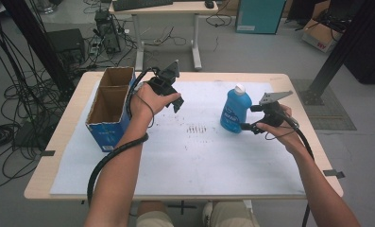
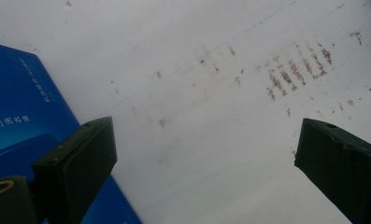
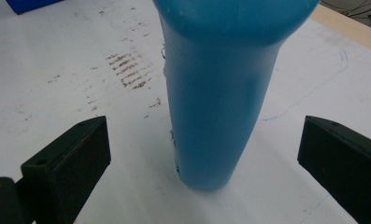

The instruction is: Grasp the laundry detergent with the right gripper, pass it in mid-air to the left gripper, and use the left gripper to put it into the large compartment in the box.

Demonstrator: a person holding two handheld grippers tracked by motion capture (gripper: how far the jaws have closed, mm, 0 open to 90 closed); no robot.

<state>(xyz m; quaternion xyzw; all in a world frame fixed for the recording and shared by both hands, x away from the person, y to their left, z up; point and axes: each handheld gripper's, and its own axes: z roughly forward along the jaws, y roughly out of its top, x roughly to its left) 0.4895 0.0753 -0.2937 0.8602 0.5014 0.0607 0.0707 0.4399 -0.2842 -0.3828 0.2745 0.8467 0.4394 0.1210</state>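
Observation:
A blue bottle [image 1: 235, 111] with a white cap stands upright on the white sheet [image 1: 185, 161], right of centre. My right gripper [image 1: 249, 117] is just to its right, open, with its jaws pointing at the bottle's lower half. In the right gripper view the blue bottle [image 3: 216, 102] stands in the gap of the right gripper [image 3: 204, 144], and neither jaw touches it. My left gripper [image 1: 174, 98] hovers open beside the blue cardboard box [image 1: 108, 106]. In the left gripper view the left gripper [image 2: 204, 144] holds nothing, with a side of the box [image 2: 19, 121] at the left.
The box is open at the top with two compartments and stands at the table's left edge. Brown scuff marks [image 1: 196, 128] stain the middle of the sheet. Beyond the table are a desk [image 1: 166, 9], cables on the floor and a black post [image 1: 341, 47].

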